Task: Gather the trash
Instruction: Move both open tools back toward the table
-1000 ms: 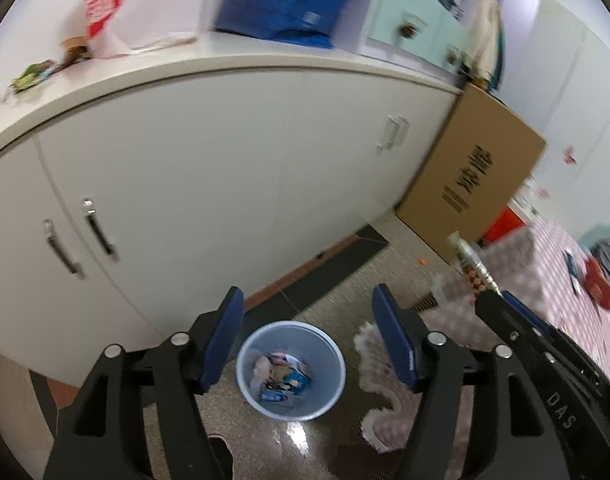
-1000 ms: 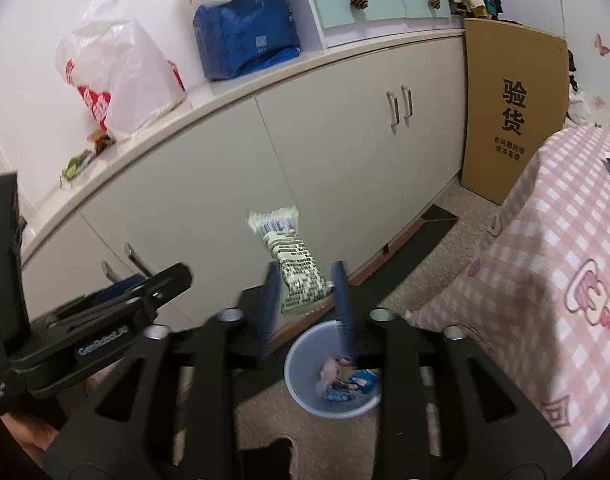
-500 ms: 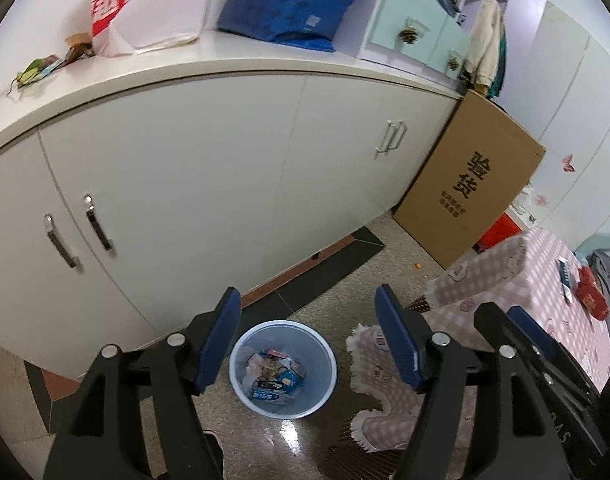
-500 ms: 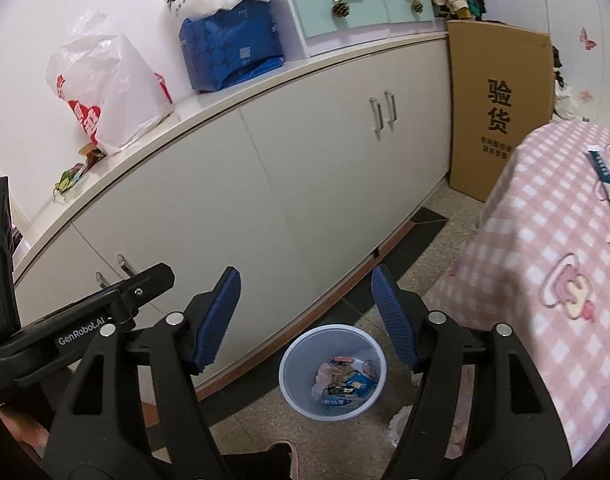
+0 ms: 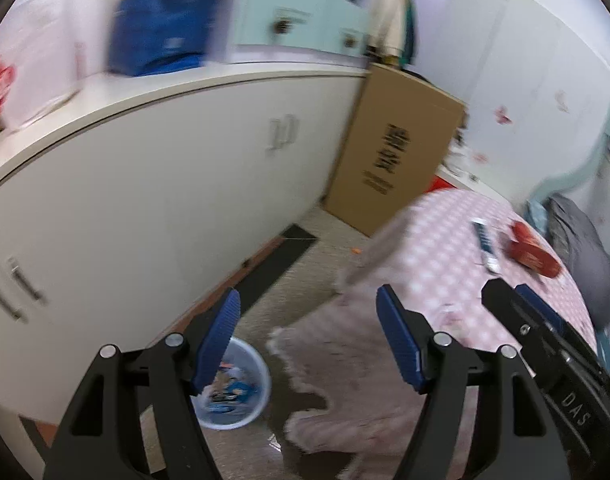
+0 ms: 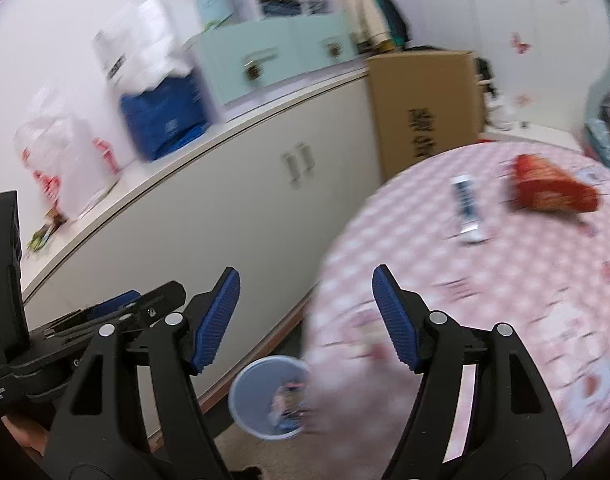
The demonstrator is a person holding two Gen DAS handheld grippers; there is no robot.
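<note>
- The left gripper point(image 5: 307, 340), black with blue ribbed pads, has its jaws spread and nothing between them; the pale blue round plastic trash bin point(image 5: 247, 402) stands on the floor below, partly behind the left pad.
- The right gripper point(image 6: 305, 320) is likewise spread and empty, its jaws having just been opening; the bin shows under it, just left of the draped edge of the round table with a pink checked cloth point(image 6: 505, 280).
- The bin sits close to the foot of the long white cabinet point(image 5: 145, 208) and holds crumpled wrappers point(image 5: 231, 394), blue and white; their number cannot be told through the blur.
- On the tablecloth, toward the far edge, lie two loose pieces: one red snack bag point(image 6: 553, 190), flattened and crinkled, and one narrow white-and-blue tube point(image 6: 467, 210) just left of it, apart from it.
- Both pieces lie well beyond the right gripper's fingertips, up and to the right of them.
- One brown cardboard box point(image 6: 425, 108) leans at the cabinet's far end.
- A pink fluffy rug point(image 5: 345, 380) lies on the floor beside the bin.
</note>
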